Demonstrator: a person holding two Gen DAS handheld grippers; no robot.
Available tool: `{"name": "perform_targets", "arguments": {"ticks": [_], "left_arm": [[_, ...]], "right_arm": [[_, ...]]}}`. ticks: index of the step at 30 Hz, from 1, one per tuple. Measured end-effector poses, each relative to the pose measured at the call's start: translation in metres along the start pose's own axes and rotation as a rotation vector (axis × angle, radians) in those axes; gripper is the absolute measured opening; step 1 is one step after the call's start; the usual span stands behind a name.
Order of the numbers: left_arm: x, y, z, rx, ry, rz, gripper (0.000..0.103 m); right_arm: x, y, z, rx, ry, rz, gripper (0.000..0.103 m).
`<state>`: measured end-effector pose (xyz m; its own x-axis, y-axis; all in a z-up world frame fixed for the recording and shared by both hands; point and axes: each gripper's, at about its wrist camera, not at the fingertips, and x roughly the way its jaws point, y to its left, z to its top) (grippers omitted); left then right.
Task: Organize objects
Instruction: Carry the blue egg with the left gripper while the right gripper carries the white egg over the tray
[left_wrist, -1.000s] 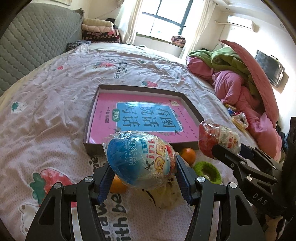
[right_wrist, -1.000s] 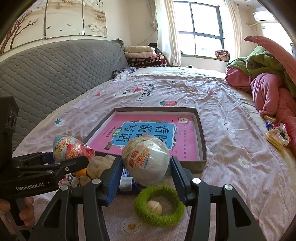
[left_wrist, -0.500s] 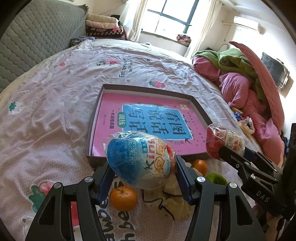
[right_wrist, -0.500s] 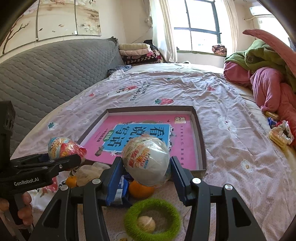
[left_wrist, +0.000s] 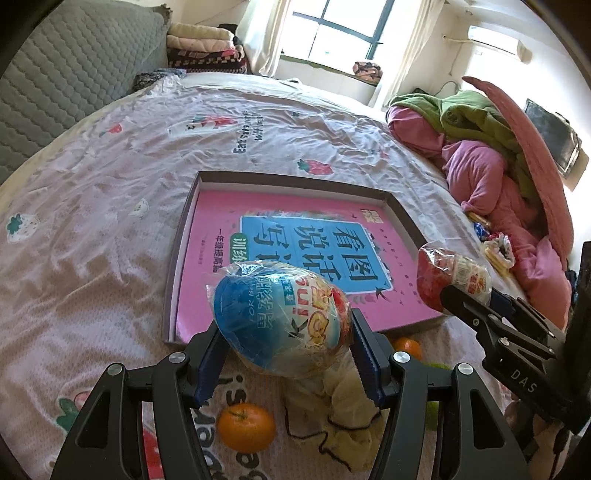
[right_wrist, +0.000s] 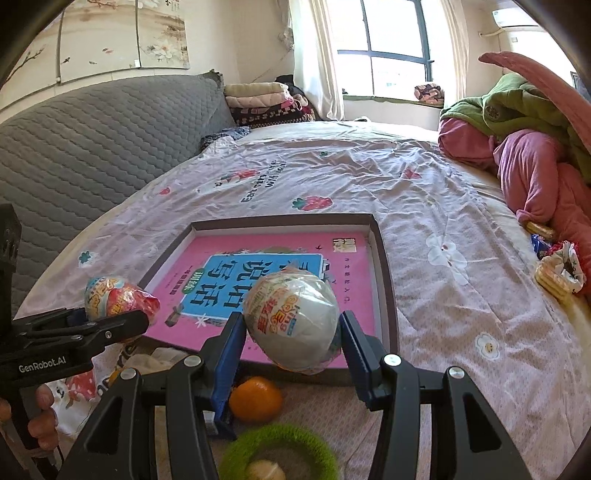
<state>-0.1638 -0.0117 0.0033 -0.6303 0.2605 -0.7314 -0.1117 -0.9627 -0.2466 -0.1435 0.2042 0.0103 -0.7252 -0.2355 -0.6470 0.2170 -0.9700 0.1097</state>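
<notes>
My left tool clenches the blue egg, my right tool the white egg, both above the tray edge; oranges and green ring remain on the bed.

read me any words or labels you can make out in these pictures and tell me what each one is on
"GenRobot.AI": left gripper body.
"DAS": right gripper body.
"看图说话写话": pink book in the tray.
"FOR B...": blue toy egg, rest crinkled.
"Eat...with...": bedsheet, blurred.
White toy egg: print unreadable.
</notes>
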Motion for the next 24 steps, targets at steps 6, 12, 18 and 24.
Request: {"name": "perform_targets", "arguments": {"ticks": [6,12,18,24], "left_arm": [[0.016,0.002,0.008,-0.001,0.026,0.013,0.063],[0.031,0.007,0.013,-0.006,0.053,0.024,0.063],[0.043,0.004,0.014,0.002,0.068,0.022,0.063],[0.053,0.005,0.016,0.003,0.079,0.022,0.064]], "right_arm": [[0.019,-0.005,0.003,-0.002,0.042,-0.023,0.052],[0.033,-0.011,0.001,0.003,0.076,-0.04,0.052],[0.045,-0.015,-0.004,0.011,0.105,-0.053,0.052],[0.05,-0.019,-0.007,0.026,0.12,-0.054,0.053]]}}
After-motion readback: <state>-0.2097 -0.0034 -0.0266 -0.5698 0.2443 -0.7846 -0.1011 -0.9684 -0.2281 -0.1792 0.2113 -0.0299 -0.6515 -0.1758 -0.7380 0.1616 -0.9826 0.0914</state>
